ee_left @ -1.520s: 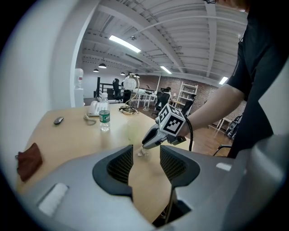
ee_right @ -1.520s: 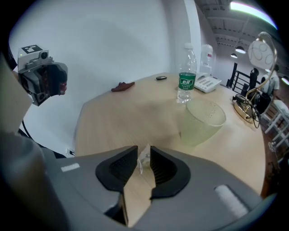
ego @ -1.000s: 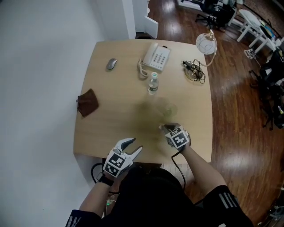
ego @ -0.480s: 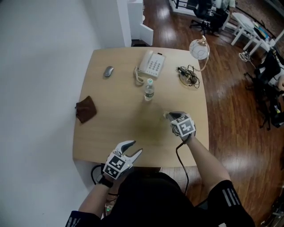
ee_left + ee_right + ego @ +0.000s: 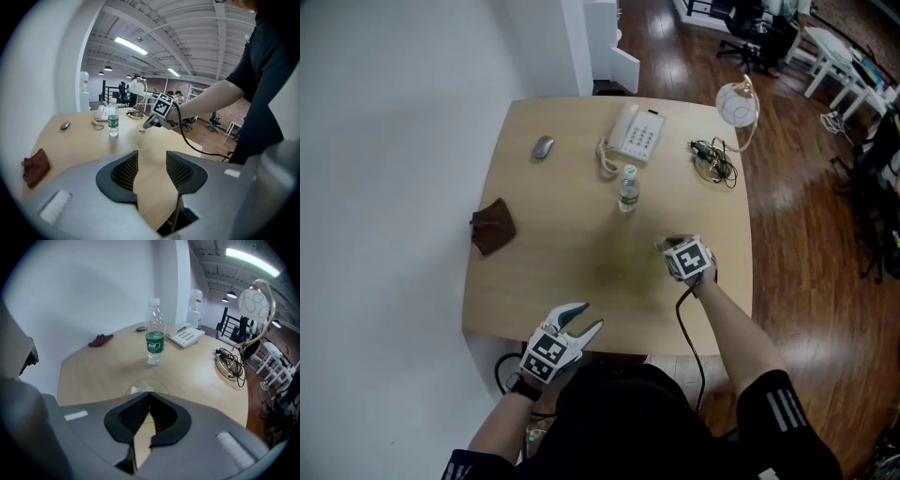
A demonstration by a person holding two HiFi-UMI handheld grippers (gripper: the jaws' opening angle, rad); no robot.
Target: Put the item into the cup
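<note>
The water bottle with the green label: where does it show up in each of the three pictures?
Head view: the water bottle stands mid-table, just on the person's side of the telephone.
Left gripper view: left of centre, far up the table.
Right gripper view: upright near the centre.
Shared landmark: the telephone, just behind the bottle in both gripper views.

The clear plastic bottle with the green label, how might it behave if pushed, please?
The green-labelled clear plastic bottle stands tall and narrow on the smooth wooden table, so a high push would probably tip it; a low one may slide it. Tipped over, its round body would likely roll.
</note>
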